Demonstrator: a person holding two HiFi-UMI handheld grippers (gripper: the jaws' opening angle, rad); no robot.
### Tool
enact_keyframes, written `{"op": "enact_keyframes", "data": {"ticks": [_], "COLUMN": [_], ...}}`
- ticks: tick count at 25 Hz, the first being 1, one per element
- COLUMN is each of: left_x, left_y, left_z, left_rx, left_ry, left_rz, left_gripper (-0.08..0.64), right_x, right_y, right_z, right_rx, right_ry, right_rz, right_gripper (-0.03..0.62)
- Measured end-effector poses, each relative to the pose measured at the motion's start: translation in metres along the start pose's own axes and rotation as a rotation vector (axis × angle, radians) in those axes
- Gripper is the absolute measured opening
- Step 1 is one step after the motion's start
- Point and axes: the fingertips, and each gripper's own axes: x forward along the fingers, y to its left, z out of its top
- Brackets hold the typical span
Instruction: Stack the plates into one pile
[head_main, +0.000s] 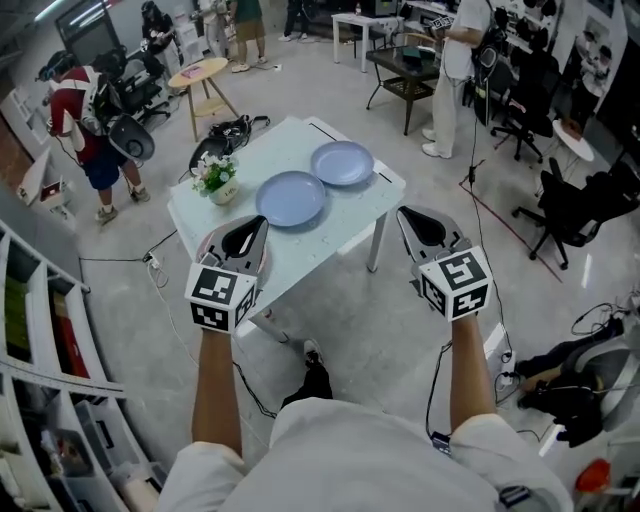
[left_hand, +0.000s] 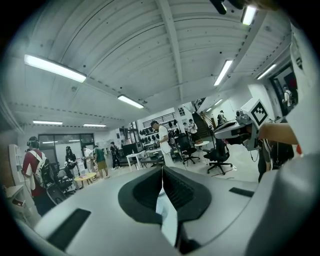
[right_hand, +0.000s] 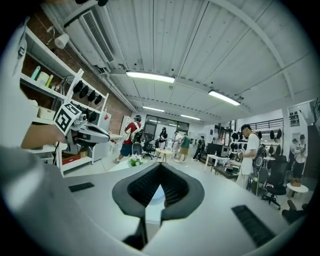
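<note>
Two pale blue plates lie side by side on a small white table (head_main: 230, 215): the nearer plate (head_main: 291, 198) and the farther plate (head_main: 342, 162). Both grippers are held level in front of the table's near edge, above the floor. My left gripper (head_main: 243, 226) is shut and empty, its tips over the table's near corner. My right gripper (head_main: 417, 213) is shut and empty, to the right of the table. In the right gripper view the jaws (right_hand: 160, 166) meet at their tips. In the left gripper view the jaws (left_hand: 162, 171) are closed too.
A small pot of white flowers (head_main: 216, 180) stands at the table's left side. A black bag (head_main: 228, 133) lies on the floor behind the table. Several people stand around the room. Office chairs (head_main: 570, 210) and cables are at the right, shelves (head_main: 40, 340) at the left.
</note>
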Motion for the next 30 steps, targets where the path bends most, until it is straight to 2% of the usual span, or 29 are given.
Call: {"op": "enact_keyframes", "data": {"ticks": [5,10,19,26,30], "left_x": [0.056,0.098,0.149,0.162,0.157], "left_y": [0.046,0.099,0.174,0.210,0.212], "left_z": [0.002,0.002,-0.034,-0.084,-0.125], "left_rx": [-0.001,0.004,-0.044,-0.116,-0.190], "left_ry": [-0.012,-0.019,0.025,0.105,0.195], "left_rz": [-0.018,-0.025,-0.008,0.055,0.116], "left_gripper": [0.020,0.020,0.020,0.021,0.021], "right_x": [0.054,0.114,0.213,0.285,0.324], "right_y": [-0.033,-0.051,-0.057,-0.042,-0.025], "right_z": [0.012,0.028,0.027,0.007,-0.012], "right_rx": [0.027,-0.002,-0.032,-0.012,-0.002], "right_ry": [-0.007,0.006,0.020,0.068,0.096], "right_rz": [-0.017,-0.023,-0.018,0.087,0.219], "right_gripper": [0.014,0.014,0.014,0.015,0.015]}}
